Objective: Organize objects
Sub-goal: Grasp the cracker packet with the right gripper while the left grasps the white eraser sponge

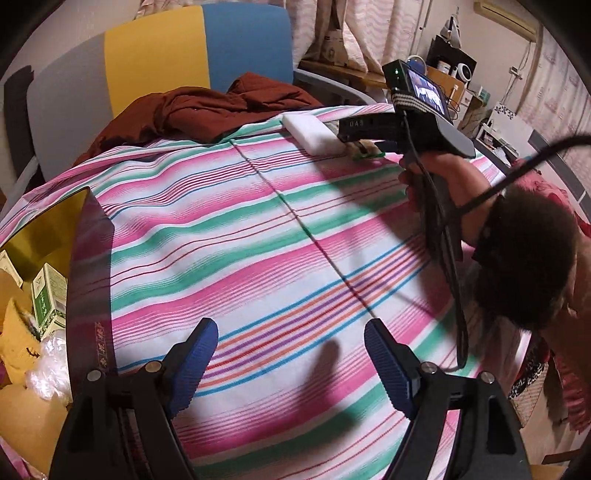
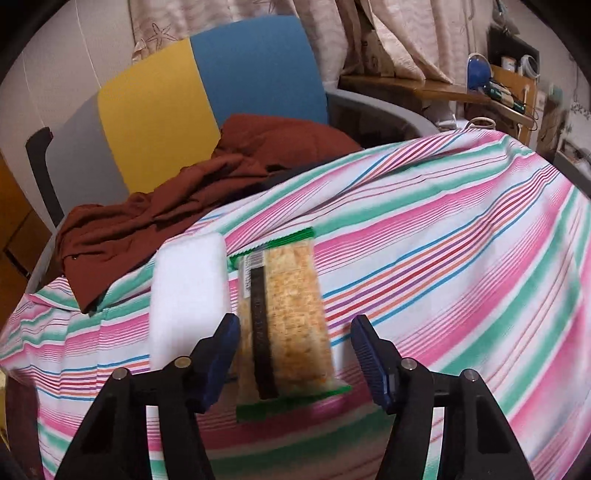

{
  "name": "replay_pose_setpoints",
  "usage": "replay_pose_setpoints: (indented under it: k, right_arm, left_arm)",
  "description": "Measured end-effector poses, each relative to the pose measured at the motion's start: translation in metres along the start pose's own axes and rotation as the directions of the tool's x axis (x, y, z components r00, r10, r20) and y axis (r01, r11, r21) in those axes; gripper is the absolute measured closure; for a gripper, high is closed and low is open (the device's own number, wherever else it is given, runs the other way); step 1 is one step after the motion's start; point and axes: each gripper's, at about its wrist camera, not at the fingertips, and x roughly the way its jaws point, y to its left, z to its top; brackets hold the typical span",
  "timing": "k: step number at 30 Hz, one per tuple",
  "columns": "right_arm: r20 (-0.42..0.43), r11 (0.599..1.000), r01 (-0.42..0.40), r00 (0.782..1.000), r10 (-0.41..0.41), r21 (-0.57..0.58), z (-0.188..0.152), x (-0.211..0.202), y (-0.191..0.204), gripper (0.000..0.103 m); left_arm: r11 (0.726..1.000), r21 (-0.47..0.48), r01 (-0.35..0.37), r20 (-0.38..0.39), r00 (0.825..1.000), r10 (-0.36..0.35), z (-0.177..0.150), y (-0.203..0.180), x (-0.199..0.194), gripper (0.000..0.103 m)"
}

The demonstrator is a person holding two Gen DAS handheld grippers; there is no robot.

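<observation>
My left gripper (image 1: 291,363) hangs with its blue-padded jaws spread wide and nothing between them. Ahead and to its right, my right hand (image 1: 439,177) grips the handle of my right gripper (image 2: 295,358), whose jaws also stand apart, clamping nothing.

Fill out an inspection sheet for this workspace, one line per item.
Surface: striped cloth, creased.
Job's things: snack pack lying beside white block.
Clutter: brown garment draped over the cloth's far edge; boxes at the left edge.
Grippers: left gripper open, empty, over bare cloth; right gripper open, straddling the snack pack.
Cables: black cable hanging from the right gripper's handle.
Surroundings: chair, curtains, cluttered shelf.
</observation>
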Motion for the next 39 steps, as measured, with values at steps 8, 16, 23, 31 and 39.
replay_pose_setpoints:
  k: [8,16,23,31,39]
  right_arm:
    - [-0.004,0.995,0.065,0.998,-0.065,-0.073,-0.006,-0.004,0.002,0.055]
    - [0.008,0.993,0.112,0.994,-0.112,0.034,-0.030,-0.037,-0.061,0.055]
    - [0.049,0.989,0.140,0.989,-0.142,0.048,-0.037,-0.042,-0.062,0.055]
    - [0.083,0.983,0.168,0.981,-0.174,0.076,-0.040,-0.042,-0.065,0.055]
    - [0.104,0.976,0.185,0.975,-0.196,0.112,-0.041,-0.044,-0.070,0.055]
  left_arm:
    - [1.000,-0.006,-0.012,0.024,1.000,0.012,0.029,0.003,0.011,0.020]
    - [0.998,-0.008,-0.059,0.072,0.996,0.059,0.099,-0.002,0.050,0.020]
    - [0.994,-0.059,-0.090,0.067,0.993,0.094,0.164,-0.027,0.106,0.020]
    - [0.985,0.017,-0.173,0.097,0.981,0.170,0.212,-0.058,0.153,0.020]
    - [0.979,-0.034,-0.200,0.081,0.976,0.202,0.208,-0.050,0.183,0.018]
